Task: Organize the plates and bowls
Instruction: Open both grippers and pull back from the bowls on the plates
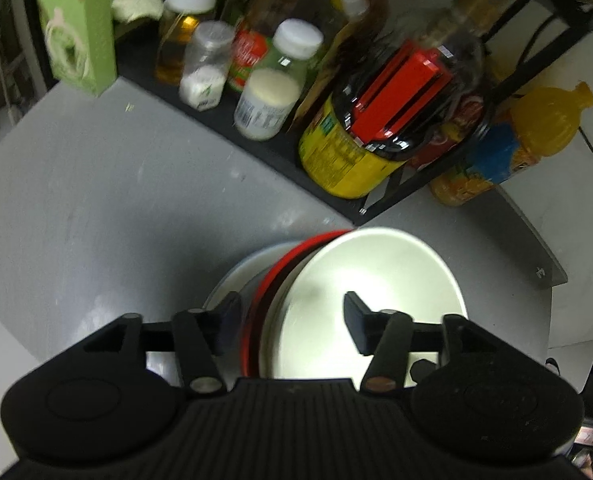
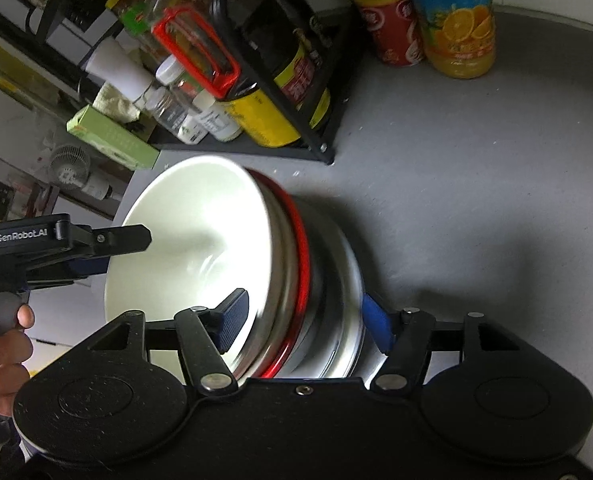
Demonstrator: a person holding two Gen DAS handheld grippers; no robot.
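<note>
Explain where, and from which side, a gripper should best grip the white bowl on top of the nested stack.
Probably the thin rim of the white bowl, one finger inside and one outside. The stack is tipped on its side, so the bowl's open mouth faces the left gripper; that side is free. Its outer wall is nested in the red-rimmed bowl, leaving no grip there.

- Left gripper [image 1: 292, 320] jaws apart, straddling rim of nested bowl stack [image 1: 360, 300] on grey counter [image 1: 96, 208].
- White bowl [image 1: 376, 292] innermost; red-rimmed one [image 1: 284, 272] under it.
- Black rack [image 1: 280, 152] of bottles behind.
</note>
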